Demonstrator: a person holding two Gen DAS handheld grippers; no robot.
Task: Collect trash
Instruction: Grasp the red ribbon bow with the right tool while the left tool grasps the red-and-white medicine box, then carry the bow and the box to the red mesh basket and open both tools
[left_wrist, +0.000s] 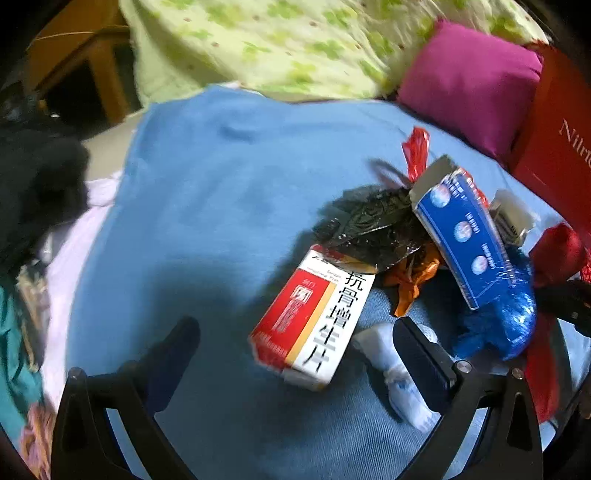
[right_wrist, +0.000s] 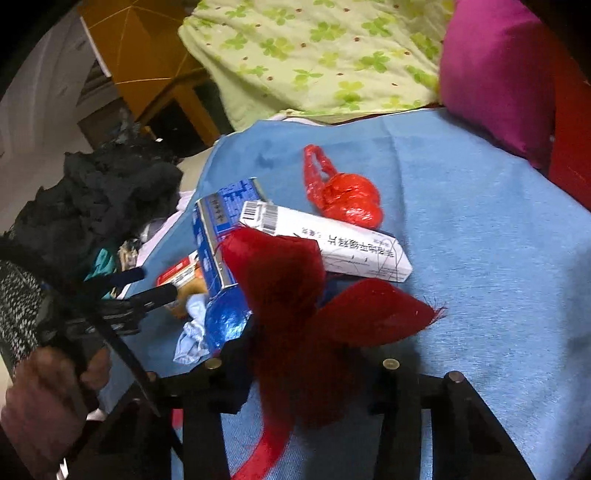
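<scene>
On the blue cloth (left_wrist: 207, 206) a heap of rubbish sits toward its right edge. The left gripper (left_wrist: 295, 343) hangs over the near side with jaws spread wide and nothing pinched; the red-and-white cardboard medicine box (left_wrist: 314, 317) lies between its fingers, untouched. Right of that come a crumpled black foil wrapper (left_wrist: 373, 225), an orange wrapper (left_wrist: 410, 277), a blue cardboard box (left_wrist: 461, 236) and a shiny blue foil ball (left_wrist: 513, 317). The right gripper (right_wrist: 306, 354) has narrowed onto a dark red ribbon bow (right_wrist: 295, 288), which fills the gap between its fingers. Behind lie a white barcoded box (right_wrist: 332, 240) and a knotted red plastic bag (right_wrist: 343, 192).
</scene>
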